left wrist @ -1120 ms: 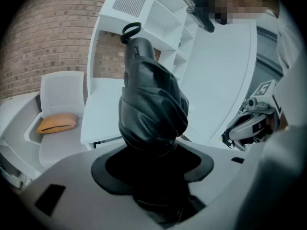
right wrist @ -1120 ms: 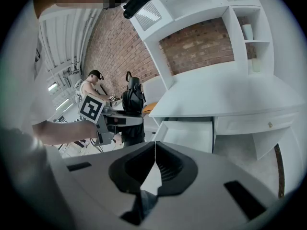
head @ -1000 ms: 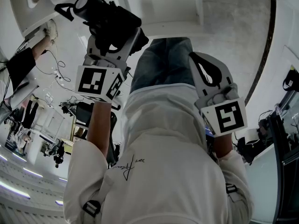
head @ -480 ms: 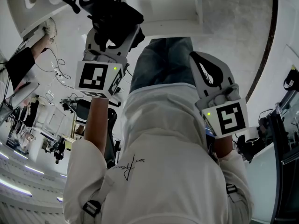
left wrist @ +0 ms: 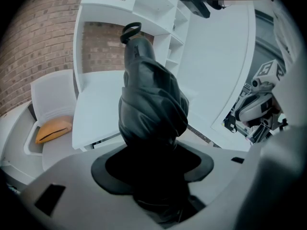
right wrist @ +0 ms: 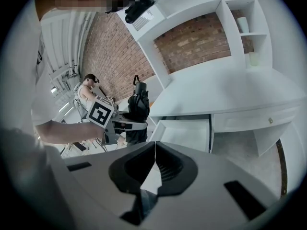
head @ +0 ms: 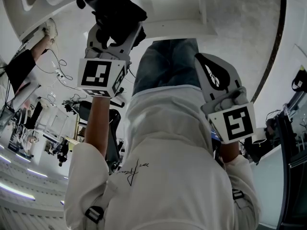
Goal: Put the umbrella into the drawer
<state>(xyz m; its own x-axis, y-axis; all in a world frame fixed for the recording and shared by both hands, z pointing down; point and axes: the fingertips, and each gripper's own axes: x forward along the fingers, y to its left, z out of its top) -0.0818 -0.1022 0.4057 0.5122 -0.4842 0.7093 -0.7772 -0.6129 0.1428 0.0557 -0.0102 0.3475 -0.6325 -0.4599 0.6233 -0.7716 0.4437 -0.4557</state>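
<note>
A white desk (right wrist: pixel 230 92) with shelves above it, backed by a brick wall (right wrist: pixel 192 40), filled the upper right of the right gripper view. In the left gripper view a white chair (left wrist: pixel 50 92) stood at the left edge. Under the desktop, at the middle of the right gripper view, the drawer (right wrist: pixel 184 134) stood pulled open, its white inside bare. The umbrella (left wrist: pixel 151 104), black and folded with its wrist loop at the top, rose through the middle of the left gripper view; it was outside the drawer, up and to the left of it in the right gripper view. The left gripper (left wrist: pixel 153 174) had its jaws pinched round the umbrella's lower end. The right gripper (right wrist: pixel 154 169) held nothing, its jaws pressed together. A yellow object (left wrist: pixel 53 130) lay on the chair seat.
</note>
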